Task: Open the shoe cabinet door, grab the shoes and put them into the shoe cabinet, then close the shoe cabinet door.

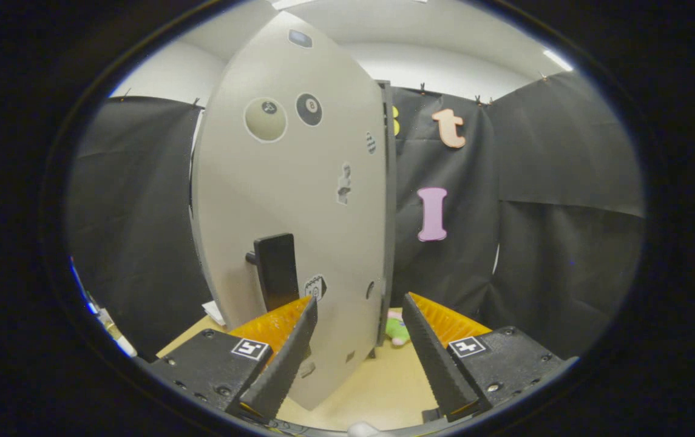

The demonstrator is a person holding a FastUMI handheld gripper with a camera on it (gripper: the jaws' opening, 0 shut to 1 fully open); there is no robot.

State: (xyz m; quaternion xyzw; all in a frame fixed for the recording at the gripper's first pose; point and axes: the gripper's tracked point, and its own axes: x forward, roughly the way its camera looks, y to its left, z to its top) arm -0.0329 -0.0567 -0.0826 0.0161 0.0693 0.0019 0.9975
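Observation:
The shoe cabinet door (289,200) is a tall pale grey panel with several stickers on it, standing close ahead of my gripper (359,306). A dark upright handle (275,270) sticks out of its lower part, just above and beyond my left finger. The door's right edge (388,212) runs down between the two fingers, a little beyond their tips. The fingers stand wide apart with nothing held, and the lower door panel shows in the gap between them. No shoes are visible.
A light wooden tabletop (377,382) lies under the door and the fingers. A small green and pink soft toy (397,329) sits on it just past the door's edge, near the right fingertip. Black cloth walls close the booth behind and on both sides.

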